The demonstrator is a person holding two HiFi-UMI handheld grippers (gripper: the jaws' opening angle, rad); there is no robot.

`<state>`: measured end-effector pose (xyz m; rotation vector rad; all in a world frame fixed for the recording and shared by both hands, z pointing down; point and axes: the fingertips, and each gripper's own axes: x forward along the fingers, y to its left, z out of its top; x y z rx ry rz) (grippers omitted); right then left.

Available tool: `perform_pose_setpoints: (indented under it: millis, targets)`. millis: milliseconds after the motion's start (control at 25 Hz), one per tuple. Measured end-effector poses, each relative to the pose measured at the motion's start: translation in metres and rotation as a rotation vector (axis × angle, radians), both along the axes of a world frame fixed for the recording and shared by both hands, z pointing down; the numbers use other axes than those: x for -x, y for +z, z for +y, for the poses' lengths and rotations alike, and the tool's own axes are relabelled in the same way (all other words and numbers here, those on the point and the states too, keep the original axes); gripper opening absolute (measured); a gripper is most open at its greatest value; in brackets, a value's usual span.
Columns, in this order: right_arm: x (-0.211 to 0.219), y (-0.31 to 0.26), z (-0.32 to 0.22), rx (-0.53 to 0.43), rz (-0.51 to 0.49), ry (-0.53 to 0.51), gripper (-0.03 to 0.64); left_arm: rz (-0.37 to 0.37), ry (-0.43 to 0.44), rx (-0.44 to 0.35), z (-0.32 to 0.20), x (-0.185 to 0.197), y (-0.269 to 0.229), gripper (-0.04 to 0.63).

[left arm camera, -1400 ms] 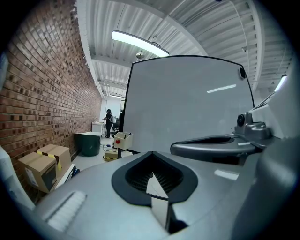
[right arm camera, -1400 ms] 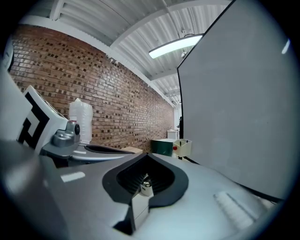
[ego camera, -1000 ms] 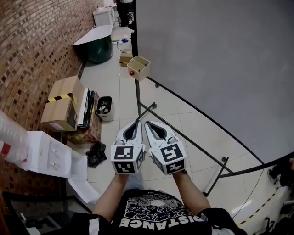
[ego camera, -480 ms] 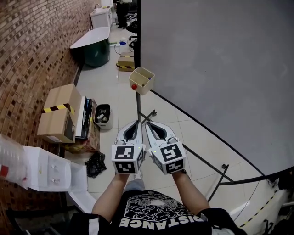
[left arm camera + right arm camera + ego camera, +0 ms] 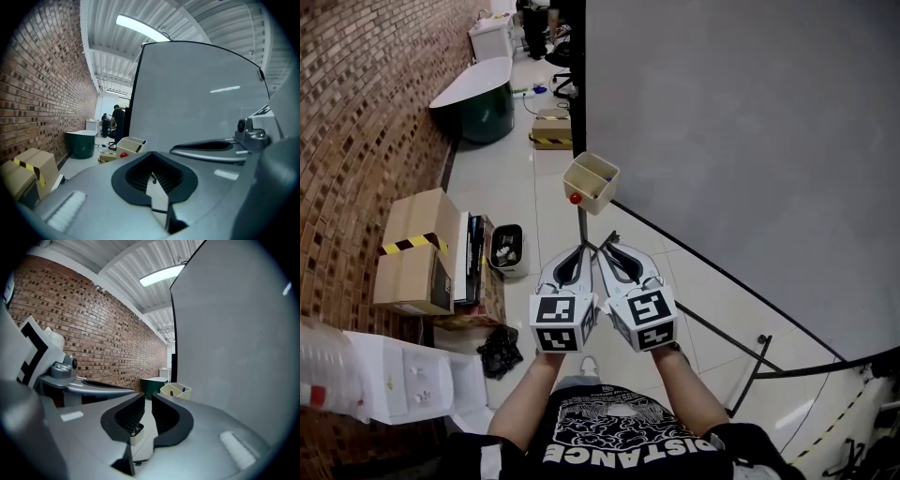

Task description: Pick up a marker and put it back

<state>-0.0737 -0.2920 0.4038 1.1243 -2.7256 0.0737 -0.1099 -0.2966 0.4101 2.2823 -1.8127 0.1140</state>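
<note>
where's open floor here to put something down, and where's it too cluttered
Free: the tiled floor strip between the cardboard boxes and the grey board, running up to the green tub. Crowded: along the brick wall, where the boxes, a small bin and a black bag sit close together.

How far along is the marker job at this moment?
Done: nothing visible yet. In hand: no marker. The left gripper is shut and empty; the right gripper has just been opening its jaws, with nothing between them. Both point toward the beige box on a stand beside the grey board. Left: pick a blue-capped marker from that box, then put it back.
</note>
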Motion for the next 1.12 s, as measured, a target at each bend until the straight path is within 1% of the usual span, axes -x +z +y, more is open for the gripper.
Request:
perform_pose_setpoints:
  millis: [80, 160, 400, 640, 880, 1120]
  targets:
    - [0.004, 0.002, -0.012, 0.002, -0.002, 0.009, 0.029, -0.004, 0.012, 0.003, -0.01, 0.003, 0.003, 0.006]
    - [0.008, 0.004, -0.023, 0.001, -0.002, 0.02, 0.072, -0.007, 0.024, 0.006, -0.02, 0.005, 0.004, 0.006]
    - [0.017, 0.011, -0.057, 0.004, -0.002, 0.061, 0.072, -0.008, 0.049, 0.009, -0.047, 0.016, 0.008, 0.006]
    - [0.021, 0.018, -0.086, 0.013, -0.013, 0.114, 0.112, -0.008, 0.073, 0.015, -0.067, 0.024, 0.011, 0.006]
    - [0.031, 0.03, -0.114, 0.018, -0.013, 0.146, 0.133, -0.004, 0.087, 0.012, -0.079, 0.034, 0.013, 0.006]
    - [0.036, 0.042, -0.137, 0.026, -0.002, 0.167, 0.133, 0.004, 0.085, 0.013, -0.087, 0.043, 0.016, 0.006]
